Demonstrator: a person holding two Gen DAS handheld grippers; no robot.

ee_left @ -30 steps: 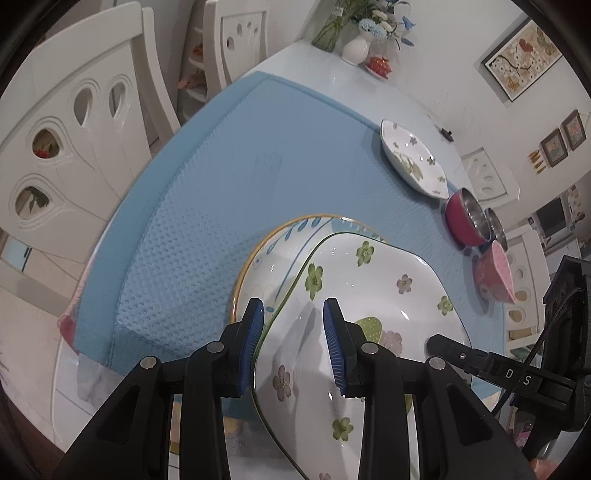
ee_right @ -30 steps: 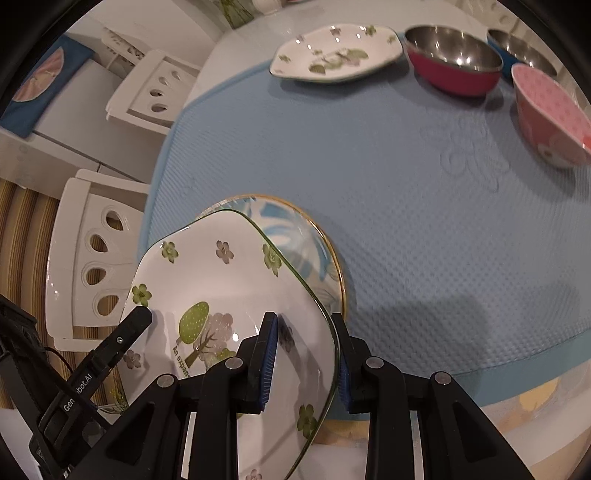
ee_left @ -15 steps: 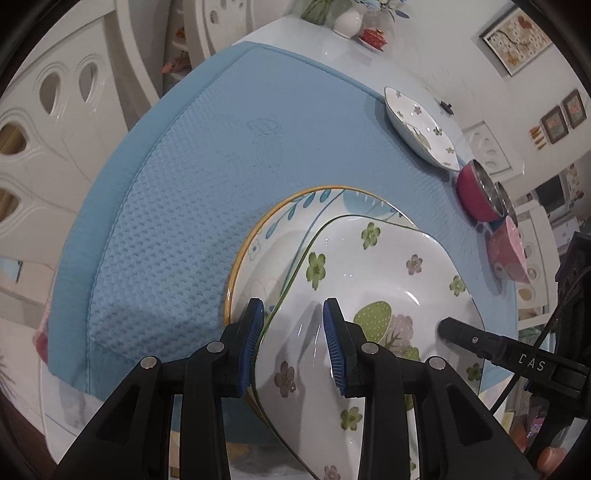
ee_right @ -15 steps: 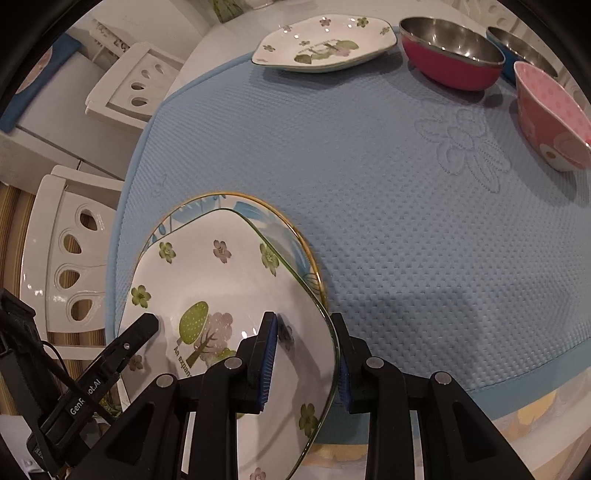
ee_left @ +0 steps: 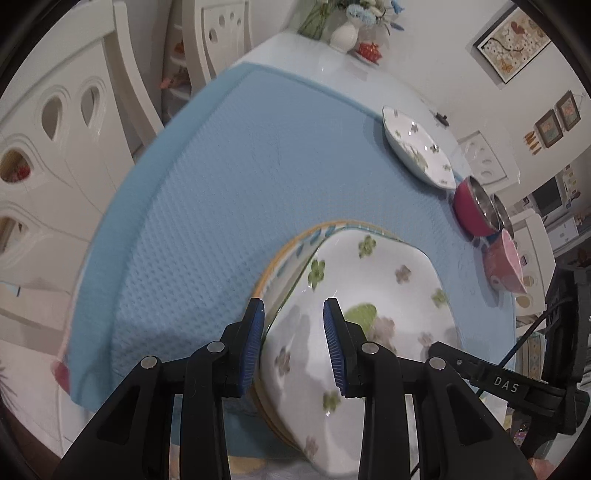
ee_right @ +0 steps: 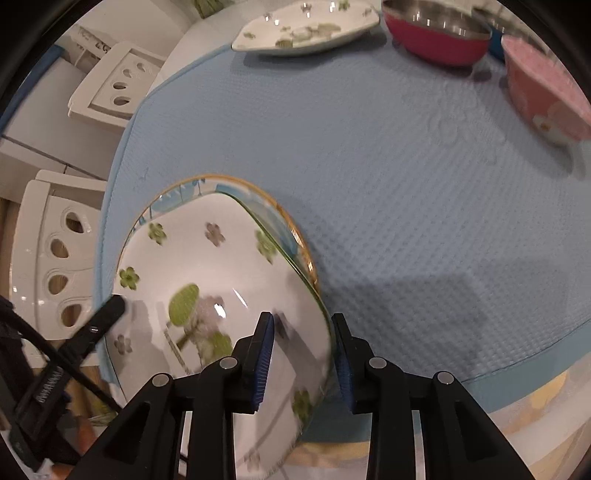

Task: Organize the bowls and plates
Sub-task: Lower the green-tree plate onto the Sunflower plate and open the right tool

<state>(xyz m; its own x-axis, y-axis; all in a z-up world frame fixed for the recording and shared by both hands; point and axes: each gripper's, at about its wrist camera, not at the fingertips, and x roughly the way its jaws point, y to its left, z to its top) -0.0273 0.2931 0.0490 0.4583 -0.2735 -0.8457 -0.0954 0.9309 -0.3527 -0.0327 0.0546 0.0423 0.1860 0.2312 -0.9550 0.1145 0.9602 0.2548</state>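
Note:
A squarish white plate with green flowers (ee_left: 388,295) (ee_right: 207,266) rests on top of a round gold-rimmed plate (ee_left: 295,243) (ee_right: 280,214) at the near edge of the blue mat (ee_left: 240,184). My left gripper (ee_left: 293,325) is shut on the flowered plate's left rim. My right gripper (ee_right: 304,339) straddles the opposite rim. Its jaws are opening slightly, and the rim still sits between the pads, against the outer one. Each gripper's finger shows in the other's view.
A second flowered plate (ee_left: 417,147) (ee_right: 306,29), a red steel bowl (ee_left: 472,210) (ee_right: 436,40) and a pink bowl (ee_left: 506,262) (ee_right: 543,85) line the mat's far side. White chairs (ee_left: 55,147) (ee_right: 48,266) stand around the table. A vase (ee_left: 343,33) stands at the far end.
The flowered plate has come down onto the round gold-rimmed plate with both grippers on it. The right gripper sank a little, and its jaws stand slightly wider.

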